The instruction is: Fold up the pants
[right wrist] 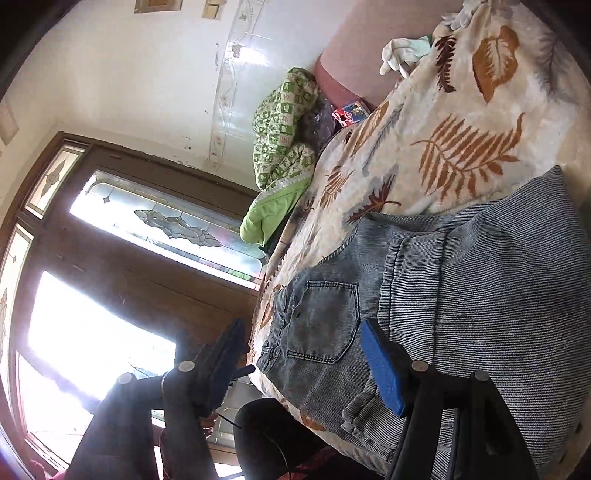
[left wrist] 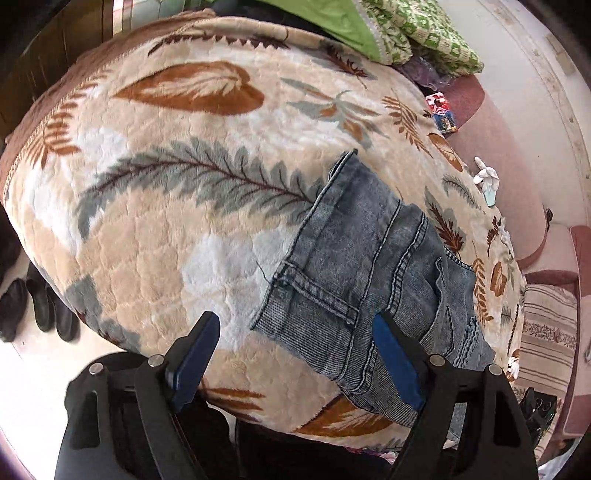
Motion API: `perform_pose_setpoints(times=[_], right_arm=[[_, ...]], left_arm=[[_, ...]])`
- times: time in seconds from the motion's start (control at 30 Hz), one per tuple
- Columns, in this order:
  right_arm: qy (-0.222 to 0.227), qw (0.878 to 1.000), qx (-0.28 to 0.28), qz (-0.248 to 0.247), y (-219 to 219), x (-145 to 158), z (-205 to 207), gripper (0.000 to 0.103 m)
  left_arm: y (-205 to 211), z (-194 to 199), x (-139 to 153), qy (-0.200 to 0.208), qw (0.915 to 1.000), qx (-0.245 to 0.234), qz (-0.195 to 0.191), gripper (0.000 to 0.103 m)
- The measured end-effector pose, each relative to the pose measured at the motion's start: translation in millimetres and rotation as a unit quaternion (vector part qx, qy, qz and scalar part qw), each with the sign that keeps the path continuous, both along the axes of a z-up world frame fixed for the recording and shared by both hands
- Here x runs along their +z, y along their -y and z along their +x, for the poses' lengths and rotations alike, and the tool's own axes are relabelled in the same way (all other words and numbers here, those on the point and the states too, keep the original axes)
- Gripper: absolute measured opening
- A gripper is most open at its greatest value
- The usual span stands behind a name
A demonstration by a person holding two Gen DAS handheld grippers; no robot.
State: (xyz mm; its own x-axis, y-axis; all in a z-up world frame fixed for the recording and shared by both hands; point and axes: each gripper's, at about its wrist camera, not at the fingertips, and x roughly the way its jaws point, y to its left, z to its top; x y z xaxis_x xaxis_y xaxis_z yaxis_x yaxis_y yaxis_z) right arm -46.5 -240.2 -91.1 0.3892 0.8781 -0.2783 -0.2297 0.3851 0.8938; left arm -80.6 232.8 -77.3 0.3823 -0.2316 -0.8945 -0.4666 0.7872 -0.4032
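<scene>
The folded blue-grey denim pants [left wrist: 369,273] lie on the leaf-patterned blanket [left wrist: 184,184] near the bed's front right edge; they also show in the right wrist view [right wrist: 461,295], back pocket up. My left gripper [left wrist: 299,354] is open and empty, held above the pants' near left corner, its right finger [left wrist: 397,365] over the denim. My right gripper [right wrist: 299,365] is open and empty, tilted sideways, its right finger [right wrist: 382,369] over the denim and its left finger [right wrist: 221,362] off the bed's edge.
A green quilt [left wrist: 388,29] is piled at the bed's far end; it also shows in the right wrist view [right wrist: 284,147]. A small colourful box [left wrist: 441,112] and white gloves [left wrist: 487,181] lie by the pink headboard [left wrist: 498,147]. Black shoes [left wrist: 40,310] stand on the floor at left. A wooden door with glass panels [right wrist: 110,277] stands beyond the bed.
</scene>
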Motion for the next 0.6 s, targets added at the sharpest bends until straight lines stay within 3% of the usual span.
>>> perform_pose_setpoints(times=[0.1,0.23,0.3,0.37,0.6], right_arm=[[0.01,1.0,-0.006,-0.007,2.7,3.6,-3.7,0.069],[0.015,1.0,-0.013,0.0,5.9,5.8,-5.0,0.069],[0.017,1.0,-0.011,-0.004,4.5,5.9,-5.4,0.069],[0.019,1.0,-0.008,-0.01,2.7,6.8,-5.9,0.069],[0.026,0.999,-0.006,-0.023,-0.9,7.8,-6.1,0.069]], left_arm=[[7.9,-4.1,-11.8,-0.002,0.9983,0.007,-0.057,0.085],[19.6,-4.7,-20.4,0.009,0.9956,0.014,-0.092,0.084],[22.2,-3.9,-24.9,0.013,0.993,0.015,-0.117,0.076],[26.1,-1.5,-30.9,0.011,0.9911,0.01,-0.132,0.069],[32.0,-6.4,-49.1,0.004,0.9888,0.022,-0.147,0.063]])
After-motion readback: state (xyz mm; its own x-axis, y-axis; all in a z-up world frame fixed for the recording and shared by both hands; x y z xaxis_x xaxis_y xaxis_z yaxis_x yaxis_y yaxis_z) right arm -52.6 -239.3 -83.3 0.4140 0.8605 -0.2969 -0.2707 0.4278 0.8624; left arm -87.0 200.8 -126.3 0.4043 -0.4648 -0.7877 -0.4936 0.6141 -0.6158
